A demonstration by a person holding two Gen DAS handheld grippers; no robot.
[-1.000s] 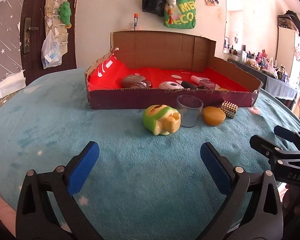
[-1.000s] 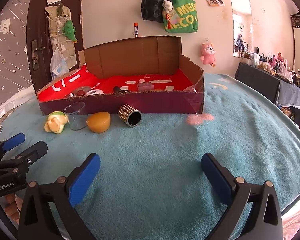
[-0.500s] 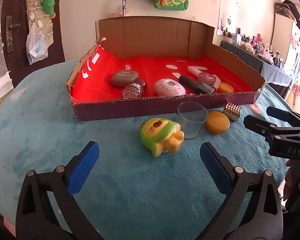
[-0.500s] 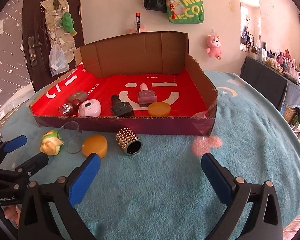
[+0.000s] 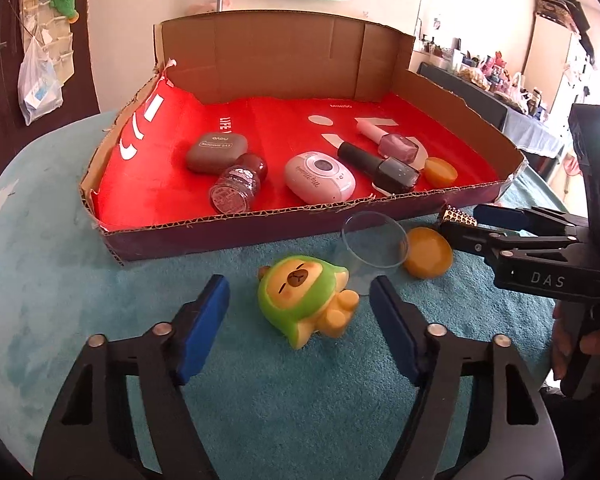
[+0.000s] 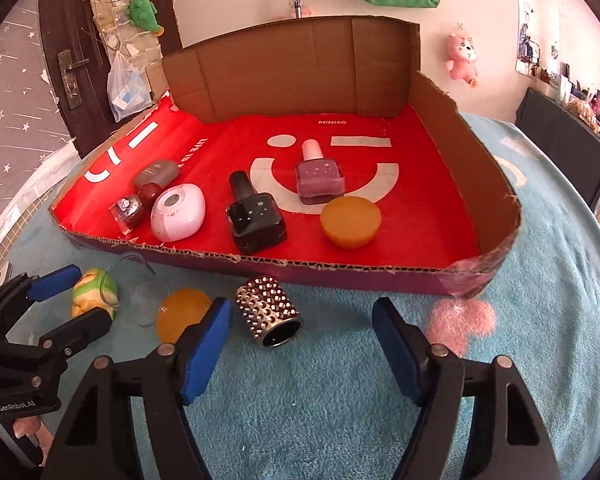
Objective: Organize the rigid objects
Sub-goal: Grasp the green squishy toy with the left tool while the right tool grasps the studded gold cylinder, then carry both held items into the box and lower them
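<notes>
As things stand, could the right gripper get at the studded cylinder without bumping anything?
Probably yes. The right gripper has its closing jaws lined up on the studded cylinder, nothing between them yet. The orange puck lies close by the left finger, so that side is tight; the box stands behind.

Both wrist views are bright with daylight from the right, where the far room is washed out pale. The red liner of the cardboard box [image 5: 284,128] glows strongly and throws a reddish tint low on the box's back wall. The teal surface [image 6: 340,400] is evenly lit, and shadows under the objects are soft and short. Small highlights glint on the studded cylinder [image 6: 269,312] and the black nail polish bottle [image 6: 256,216]. The fisheye lenses bend straight box edges into curves, and dark vignetting fills the corners. The centre is sharp; detail softens toward the rims, and the back wall looks slightly hazy.
</notes>
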